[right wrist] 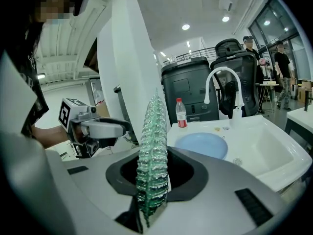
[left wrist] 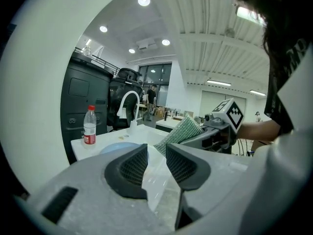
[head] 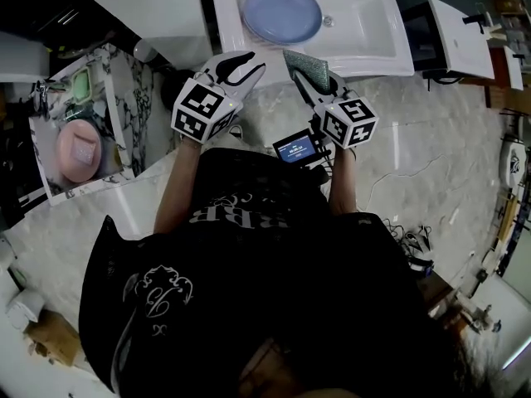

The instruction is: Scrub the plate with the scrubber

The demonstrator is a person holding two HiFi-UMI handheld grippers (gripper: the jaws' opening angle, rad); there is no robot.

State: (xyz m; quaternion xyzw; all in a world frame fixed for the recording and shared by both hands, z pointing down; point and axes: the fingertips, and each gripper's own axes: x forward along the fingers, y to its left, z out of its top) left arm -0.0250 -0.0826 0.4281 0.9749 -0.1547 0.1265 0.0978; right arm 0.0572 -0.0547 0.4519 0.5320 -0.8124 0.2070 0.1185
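A light blue plate point(head: 280, 12) lies in the white sink point(head: 373, 31) at the top of the head view. Both grippers hover side by side in front of the sink's near edge, short of the plate. My right gripper point(head: 315, 83) is shut on a green mesh scrubber point(head: 304, 63), which stands on edge between its jaws point(right wrist: 152, 155). My left gripper point(head: 251, 66) is open, with a narrow gap and nothing between its pads point(left wrist: 182, 164). In the left gripper view the scrubber point(left wrist: 183, 130) and plate point(left wrist: 117, 148) lie ahead. The right gripper view shows the plate point(right wrist: 201, 145) to the right.
A red-capped bottle point(right wrist: 181, 112) and a white curved faucet point(right wrist: 220, 84) stand at the sink's back. Dark bins point(right wrist: 188, 94) rise behind them. A marble rack with a pink bowl point(head: 79, 150) sits at the left. A small lit screen point(head: 296, 148) hangs at the person's waist.
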